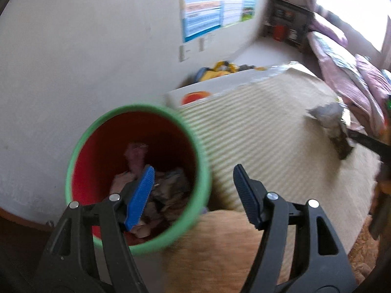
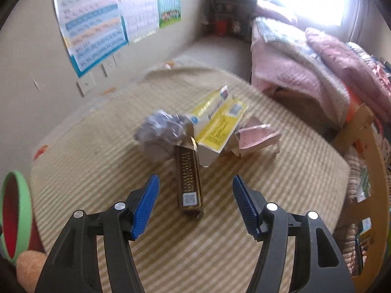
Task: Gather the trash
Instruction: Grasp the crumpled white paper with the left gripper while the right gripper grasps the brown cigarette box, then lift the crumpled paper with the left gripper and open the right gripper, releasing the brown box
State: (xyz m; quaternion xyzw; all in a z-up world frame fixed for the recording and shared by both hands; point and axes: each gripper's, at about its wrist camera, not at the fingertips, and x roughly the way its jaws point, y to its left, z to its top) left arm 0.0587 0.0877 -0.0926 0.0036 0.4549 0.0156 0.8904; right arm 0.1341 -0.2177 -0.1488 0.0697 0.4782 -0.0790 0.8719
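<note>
The step in hand looks like the reach for the next piece of trash. The right hand-held gripper (image 2: 195, 205) hangs over the striped mat (image 2: 97, 146), its jaws apart with nothing between the pads, and they touch nothing. Just beyond its fingertips lies a long brown carton (image 2: 189, 183), flat on the mat with its near end pointing at the gripper. This I judge the likeliest target.

Taking the brown carton as landmark: a crumpled grey paper ball (image 2: 162, 131) sits at its far end to the left, a yellow flattened box (image 2: 217, 124) leans at its far end to the right, and a pink crumpled wrapper (image 2: 256, 135) lies further right of that. The green-rimmed red bin (image 2: 17, 210) stands well to the carton's left, at the mat's edge.

The left hand-held gripper (image 1: 193, 195) is also open and empty. It hovers at the bin (image 1: 136, 178), one pad over the bin's mouth and the other outside the rim; whether it touches the rim I cannot tell. Crumpled trash (image 1: 161, 195) already lies in the bottom.

The next move probably calls for lowering the right jaws astride the carton's narrow width, closing on its sides, then carrying it across to the bin.
</note>
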